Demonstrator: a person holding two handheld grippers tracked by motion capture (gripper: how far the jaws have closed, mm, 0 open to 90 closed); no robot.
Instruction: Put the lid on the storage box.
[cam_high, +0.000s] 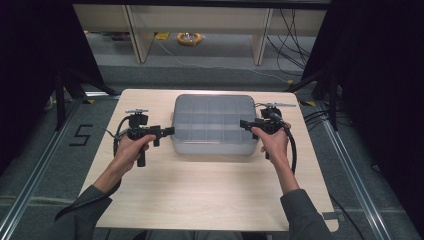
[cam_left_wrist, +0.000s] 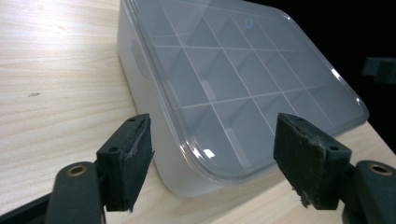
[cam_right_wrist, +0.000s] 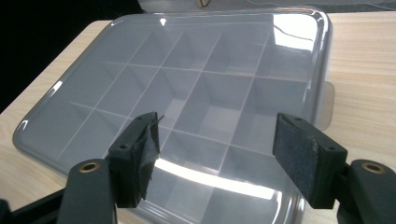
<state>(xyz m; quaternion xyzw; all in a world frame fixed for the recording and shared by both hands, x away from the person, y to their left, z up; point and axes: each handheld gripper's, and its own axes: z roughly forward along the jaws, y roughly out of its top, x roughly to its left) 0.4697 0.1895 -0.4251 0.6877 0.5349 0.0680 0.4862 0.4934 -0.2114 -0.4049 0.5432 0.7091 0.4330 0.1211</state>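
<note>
The translucent grey compartment box (cam_high: 214, 123) sits at the centre of the high view, slightly above the middle, flat on the light wooden table (cam_high: 200, 190). Its clear lid (cam_left_wrist: 243, 88) is on; a grid of dividers shows through it, and the cells seen through the lid look bare. A small tab (cam_right_wrist: 328, 105) sticks out from the box's side at the right of the right gripper view.

Left tongs (cam_high: 167, 131) are at the left edge of the box in the high view, tips just beside the box wall. In the left gripper view the tongs (cam_left_wrist: 212, 161) stand apart, with a corner of the box and its lid rim seen between the pads (cam_left_wrist: 137, 154); the pads do not press on it.

Right tongs (cam_high: 244, 124) are at the right edge of the box in the high view. In the right gripper view these tongs (cam_right_wrist: 217, 156) also stand apart, above the lid, pads (cam_right_wrist: 299, 156) clear of it.

Each gripper is held in a hand, left hand (cam_high: 129, 150) at lower left of the box, right hand (cam_high: 272, 145) at lower right. Grey sleeves (cam_high: 80, 210) enter from the bottom edge. Cables (cam_high: 292, 150) trail from the grippers.
</note>
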